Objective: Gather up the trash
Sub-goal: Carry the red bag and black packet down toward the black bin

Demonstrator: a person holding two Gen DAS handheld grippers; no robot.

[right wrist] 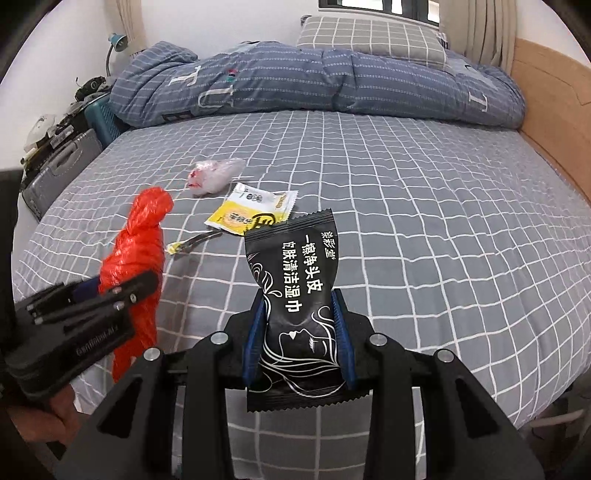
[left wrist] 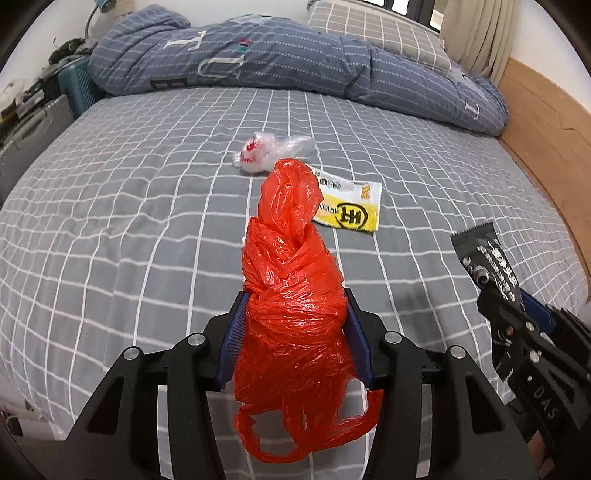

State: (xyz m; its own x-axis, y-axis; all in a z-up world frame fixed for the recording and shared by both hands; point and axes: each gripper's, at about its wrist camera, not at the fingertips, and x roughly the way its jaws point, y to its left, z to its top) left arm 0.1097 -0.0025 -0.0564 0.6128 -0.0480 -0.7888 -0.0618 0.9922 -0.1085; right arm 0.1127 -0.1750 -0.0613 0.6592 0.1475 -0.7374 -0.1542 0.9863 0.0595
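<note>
My left gripper (left wrist: 293, 306) is shut on a crumpled red plastic bag (left wrist: 291, 295) and holds it above the bed; the bag also shows in the right wrist view (right wrist: 138, 240). My right gripper (right wrist: 299, 306) is shut on a black wet-wipe packet (right wrist: 295, 280), also seen at the right in the left wrist view (left wrist: 487, 266). On the grey checked bed sheet (left wrist: 110, 221) lie a yellow and white sachet (left wrist: 354, 208), a clear crumpled bag with red marks (left wrist: 266, 151) and a thin yellow-tipped strip (right wrist: 192, 242).
A folded blue quilt (left wrist: 258, 62) and a checked pillow (right wrist: 369, 35) lie at the far end. A wooden bed frame (left wrist: 546, 140) runs along the right. A teal crate (right wrist: 101, 118) and a grey case (right wrist: 59, 166) stand at the left.
</note>
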